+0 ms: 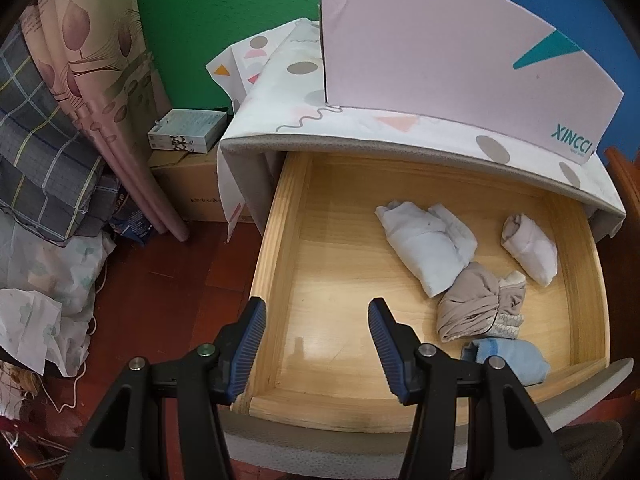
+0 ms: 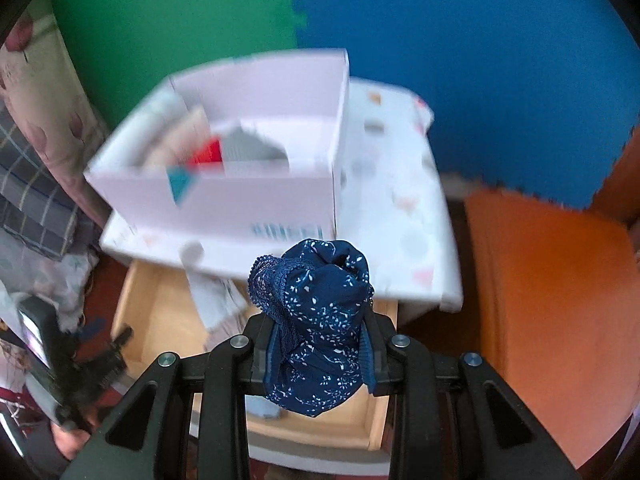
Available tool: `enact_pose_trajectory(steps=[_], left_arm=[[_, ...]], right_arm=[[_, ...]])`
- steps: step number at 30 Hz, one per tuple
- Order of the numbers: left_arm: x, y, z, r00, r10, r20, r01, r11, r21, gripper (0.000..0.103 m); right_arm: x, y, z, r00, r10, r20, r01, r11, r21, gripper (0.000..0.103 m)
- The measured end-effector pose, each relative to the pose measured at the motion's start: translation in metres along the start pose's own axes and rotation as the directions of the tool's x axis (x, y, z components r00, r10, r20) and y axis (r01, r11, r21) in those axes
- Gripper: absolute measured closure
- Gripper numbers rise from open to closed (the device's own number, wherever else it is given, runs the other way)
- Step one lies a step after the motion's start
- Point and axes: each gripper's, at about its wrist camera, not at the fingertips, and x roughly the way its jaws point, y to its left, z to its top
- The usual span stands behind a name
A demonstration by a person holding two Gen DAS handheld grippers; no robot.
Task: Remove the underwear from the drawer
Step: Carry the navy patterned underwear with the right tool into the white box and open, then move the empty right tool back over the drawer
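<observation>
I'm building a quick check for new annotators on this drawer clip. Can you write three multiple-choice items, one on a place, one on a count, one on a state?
1. Where is the pink box?
A. On the cloth-covered top above the open drawer
B. Inside the drawer
C. On the floor

2. How many folded garments lie in the drawer in the left wrist view?
A. Two
B. Four
C. Six

3. What state are the right tongs in?
A. Open and empty
B. Shut on the dark blue patterned underwear
C. Shut on a red cloth

Answers: 1 A, the box stands on the top above the drawer. 2 B, two white, one beige and one light blue. 3 B, the blue fabric is bunched between the fingers, while the left tongs are open and empty.
</observation>
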Motion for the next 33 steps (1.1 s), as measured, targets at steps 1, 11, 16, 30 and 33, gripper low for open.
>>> enact_pose_trajectory(steps=[1, 11, 16, 30, 33], left_arm=[[0.000, 0.001, 0.000, 1.000, -0.002, 0.001, 0.002, 1.000, -0.004, 0.049], [0.002, 0.009, 0.002, 0.999, -0.035, -0.004, 0.034, 0.998, -0.050, 0.049], [0.001, 0.012, 0.002, 0.999, -0.043, 0.002, 0.043, 0.997, -0.064, 0.049], [0.007, 0.016, 0.003, 0.998, -0.064, -0.017, 0.063, 0.994, -0.088, 0.049], [0.007, 0.014, 0.003, 0.998, -0.061, -0.020, 0.060, 0.995, -0.085, 0.049]], right_arm=[[-0.006, 0.002, 0.010, 1.000, 0.002, 0.015, -0.002, 1.000, -0.008, 0.074], [0.000, 0.030, 0.098, 0.996, -0.053, 0.078, 0.058, 0.996, -0.067, 0.074], [0.040, 0.035, 0.120, 0.995, -0.094, 0.021, 0.095, 0.993, -0.072, 0.074], [0.091, 0.045, 0.116, 0.994, -0.101, -0.047, 0.096, 0.991, -0.092, 0.047], [0.075, 0.044, 0.109, 0.996, -0.091, -0.021, 0.089, 0.992, -0.095, 0.049]])
